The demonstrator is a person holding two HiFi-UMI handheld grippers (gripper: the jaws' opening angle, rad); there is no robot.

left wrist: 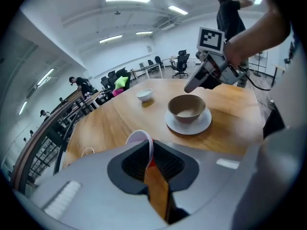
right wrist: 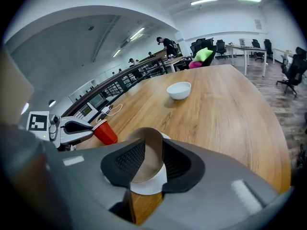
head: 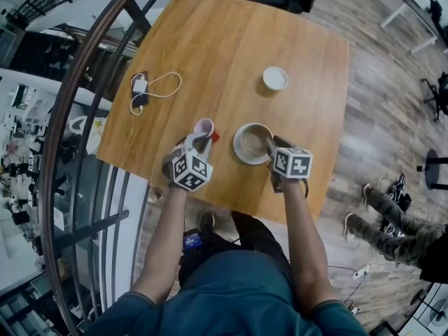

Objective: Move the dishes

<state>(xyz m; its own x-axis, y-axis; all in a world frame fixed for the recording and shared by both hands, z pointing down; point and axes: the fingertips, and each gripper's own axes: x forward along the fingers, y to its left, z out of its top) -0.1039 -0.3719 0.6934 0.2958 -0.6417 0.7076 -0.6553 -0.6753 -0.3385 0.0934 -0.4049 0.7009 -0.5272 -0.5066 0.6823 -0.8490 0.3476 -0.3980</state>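
A red cup (head: 204, 129) with a white inside stands near the table's front edge. My left gripper (head: 199, 143) is shut on its rim (left wrist: 145, 146). The right gripper view shows the same cup (right wrist: 104, 132) upright in the left gripper (right wrist: 76, 127). To its right a brown bowl (head: 253, 142) sits on a white saucer (head: 239, 154). My right gripper (head: 270, 146) is at the bowl's right side. Its jaws stand open on either side of the bowl's wall (right wrist: 148, 150), and the pads do not press on it. The saucer (right wrist: 149, 186) shows below them.
A small white bowl (head: 275, 78) sits farther back on the wooden table (head: 210, 47). A phone with a white cable (head: 140, 93) lies at the table's left edge. A curved railing (head: 84, 82) runs along the left. Office chairs and desks stand beyond the table.
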